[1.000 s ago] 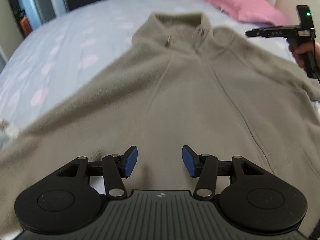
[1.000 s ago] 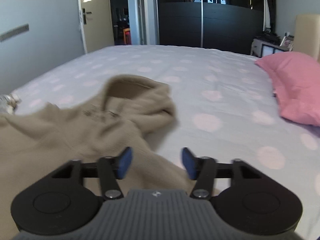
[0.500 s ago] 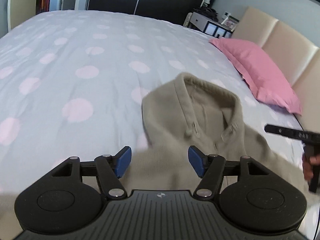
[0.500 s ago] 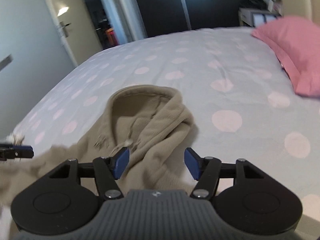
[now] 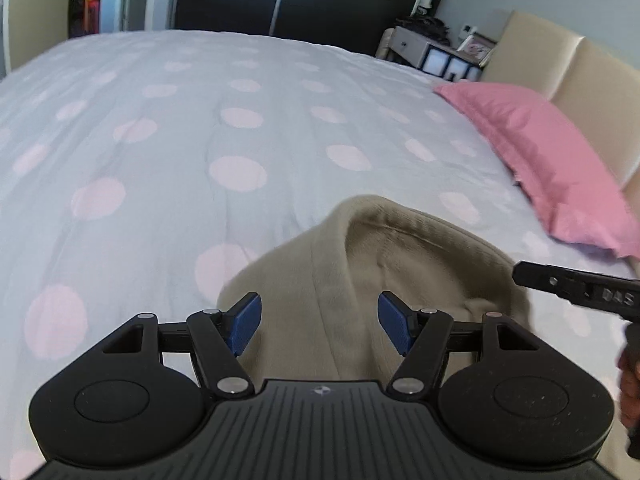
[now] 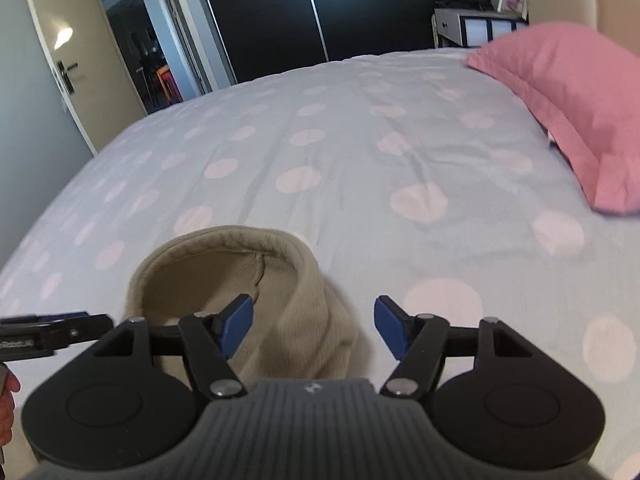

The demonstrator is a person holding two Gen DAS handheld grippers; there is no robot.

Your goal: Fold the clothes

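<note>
One beige fleece (image 5: 328,280), one pink pillow (image 5: 548,160). Left gripper (image 5: 320,322) jaws apart, empty; right gripper (image 6: 314,326) jaws opening, empty; fleece beneath both.

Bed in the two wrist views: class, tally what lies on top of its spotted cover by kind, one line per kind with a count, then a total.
Beige fleece garments: 1
Pink pillows: 1
Total: 2
</note>
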